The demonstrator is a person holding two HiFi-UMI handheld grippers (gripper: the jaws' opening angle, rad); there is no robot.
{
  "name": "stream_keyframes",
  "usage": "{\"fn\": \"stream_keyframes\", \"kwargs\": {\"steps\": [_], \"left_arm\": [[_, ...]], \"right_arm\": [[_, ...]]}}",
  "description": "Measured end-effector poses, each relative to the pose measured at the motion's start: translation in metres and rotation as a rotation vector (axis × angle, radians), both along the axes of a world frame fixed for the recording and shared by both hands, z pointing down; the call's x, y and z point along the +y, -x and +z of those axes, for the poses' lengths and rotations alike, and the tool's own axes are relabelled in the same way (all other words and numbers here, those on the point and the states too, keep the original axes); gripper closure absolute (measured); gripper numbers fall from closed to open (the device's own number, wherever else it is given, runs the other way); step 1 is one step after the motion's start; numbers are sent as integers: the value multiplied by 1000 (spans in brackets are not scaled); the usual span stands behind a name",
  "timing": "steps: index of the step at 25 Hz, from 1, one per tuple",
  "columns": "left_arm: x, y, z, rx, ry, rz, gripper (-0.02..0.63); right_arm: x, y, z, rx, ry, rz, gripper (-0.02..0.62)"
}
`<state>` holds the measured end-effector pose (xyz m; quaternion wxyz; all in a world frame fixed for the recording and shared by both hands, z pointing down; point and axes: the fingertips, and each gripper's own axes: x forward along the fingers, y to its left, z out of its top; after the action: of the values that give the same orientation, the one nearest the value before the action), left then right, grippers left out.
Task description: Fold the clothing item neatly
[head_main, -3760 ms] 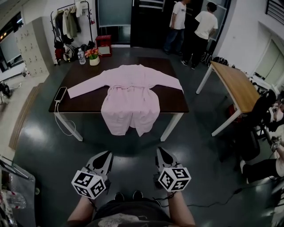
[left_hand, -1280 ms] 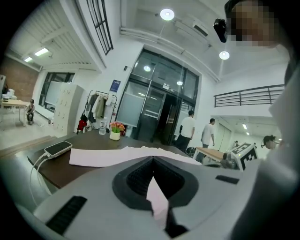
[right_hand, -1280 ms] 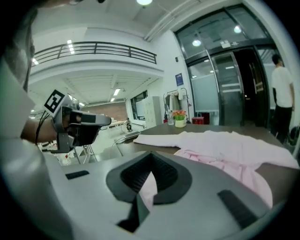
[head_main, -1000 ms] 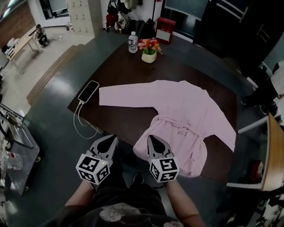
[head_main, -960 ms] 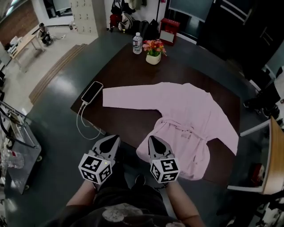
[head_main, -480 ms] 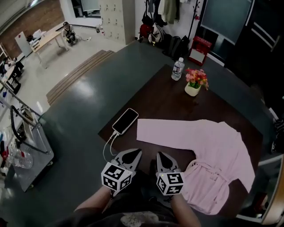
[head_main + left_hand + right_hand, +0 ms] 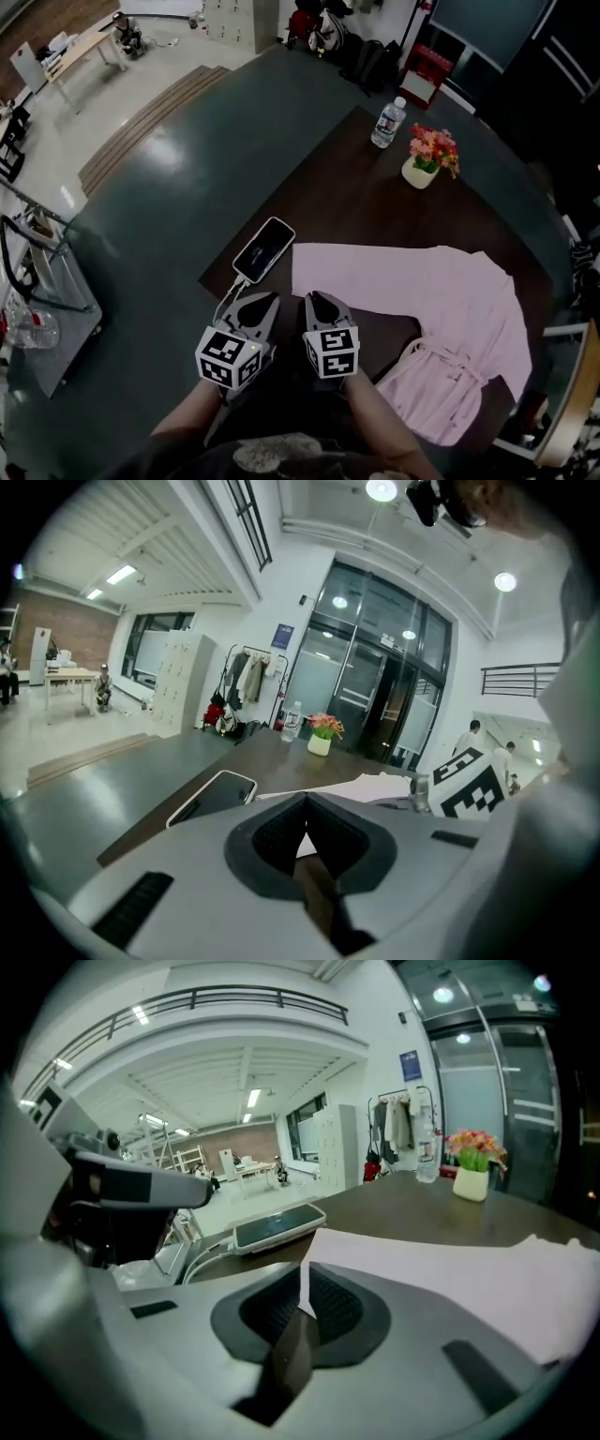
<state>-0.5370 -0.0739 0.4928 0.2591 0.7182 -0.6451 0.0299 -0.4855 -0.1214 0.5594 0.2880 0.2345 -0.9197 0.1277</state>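
A pink robe [image 7: 441,319] lies spread on the dark brown table [image 7: 356,197], one sleeve [image 7: 347,277] stretched out flat toward me. My left gripper [image 7: 261,302] is shut and empty, just short of the table's near corner, below the phone [image 7: 265,248]. My right gripper [image 7: 314,300] is also shut and empty, its tips right at the sleeve's cuff end. In the right gripper view the sleeve [image 7: 450,1265] lies just beyond the closed jaws. In the left gripper view the sleeve [image 7: 366,787] shows past the closed jaws, to the right.
A phone [image 7: 214,796] with a white cable [image 7: 225,298] lies at the table corner beside the cuff. A water bottle [image 7: 387,122] and a pot of flowers [image 7: 428,157] stand at the far edge. Another table [image 7: 567,422] stands at the right, a cart [image 7: 37,291] at the left.
I have walked round the table to the sleeve end. Both grippers have come forward and down toward the cuff and the phone corner, still shut and empty.
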Motion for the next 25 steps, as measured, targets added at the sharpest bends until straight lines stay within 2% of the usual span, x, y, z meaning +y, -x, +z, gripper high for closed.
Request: {"fn": "stream_keyframes", "kwargs": {"steps": [5, 8, 11, 14, 17, 19, 25], "left_arm": [[-1, 13, 11, 25, 36, -19, 597], [-2, 15, 15, 26, 55, -7, 597], [-4, 16, 17, 30, 67, 2, 597], [-7, 16, 19, 30, 79, 15, 597], [-10, 11, 21, 29, 90, 41, 597], [-12, 4, 20, 29, 89, 64, 597], [-28, -15, 10, 20, 73, 152, 597]], "right_arm": [[16, 26, 36, 127, 40, -131, 508], [14, 28, 49, 205, 24, -130, 502], [10, 30, 54, 224, 37, -108, 502], [6, 32, 54, 204, 59, -84, 505], [0, 29, 52, 180, 105, -50, 560], [-3, 26, 41, 140, 128, -19, 574], [-25, -4, -10, 4, 107, 115, 574]]}}
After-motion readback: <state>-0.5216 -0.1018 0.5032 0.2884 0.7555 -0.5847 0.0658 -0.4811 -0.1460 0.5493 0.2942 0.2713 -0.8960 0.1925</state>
